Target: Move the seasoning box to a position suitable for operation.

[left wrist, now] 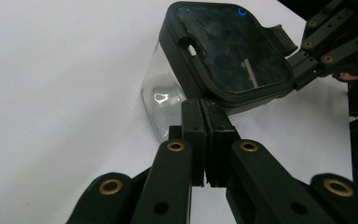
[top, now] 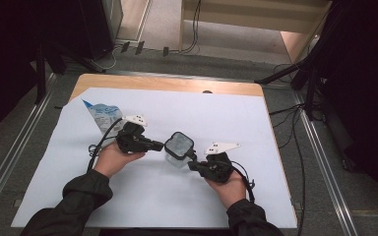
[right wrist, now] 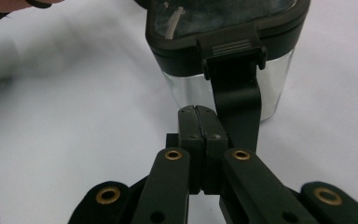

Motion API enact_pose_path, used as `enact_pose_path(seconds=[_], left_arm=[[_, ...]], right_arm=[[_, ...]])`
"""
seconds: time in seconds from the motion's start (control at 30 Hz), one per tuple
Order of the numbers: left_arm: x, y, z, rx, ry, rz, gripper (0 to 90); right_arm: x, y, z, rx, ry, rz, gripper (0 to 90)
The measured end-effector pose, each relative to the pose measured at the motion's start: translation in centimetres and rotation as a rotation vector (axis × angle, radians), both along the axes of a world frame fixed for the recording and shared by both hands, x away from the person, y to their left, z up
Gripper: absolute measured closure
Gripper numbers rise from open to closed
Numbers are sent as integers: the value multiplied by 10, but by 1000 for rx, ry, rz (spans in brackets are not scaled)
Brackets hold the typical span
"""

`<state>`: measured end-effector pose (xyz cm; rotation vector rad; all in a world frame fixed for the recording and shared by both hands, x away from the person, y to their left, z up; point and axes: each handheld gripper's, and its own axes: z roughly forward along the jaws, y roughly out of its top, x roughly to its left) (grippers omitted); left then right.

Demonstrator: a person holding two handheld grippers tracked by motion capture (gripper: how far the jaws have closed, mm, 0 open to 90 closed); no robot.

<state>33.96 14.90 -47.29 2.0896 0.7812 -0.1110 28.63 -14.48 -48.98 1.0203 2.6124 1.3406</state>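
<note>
High view: clear container, dark lid, seemingly upright.

1. A clear container with a dark lid stands on a white sheet covering the table.
2. The left gripper meets its left edge, the right gripper its right.
3. A blue-and-white bag lies behind the left hand.

both arms reach in over the table in dark sleeves. the left hand holds the left gripper, jaws pressed together. the right hand holds the right gripper, jaws pressed together too.
</note>
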Motion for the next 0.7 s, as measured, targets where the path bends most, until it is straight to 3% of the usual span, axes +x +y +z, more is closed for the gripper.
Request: enact_pose_path(seconds=[0.7], left_arm=[[-5,-18,-2,-33,2,-43,898]], right_arm=[[25,-22,0,14,2,-93,900]])
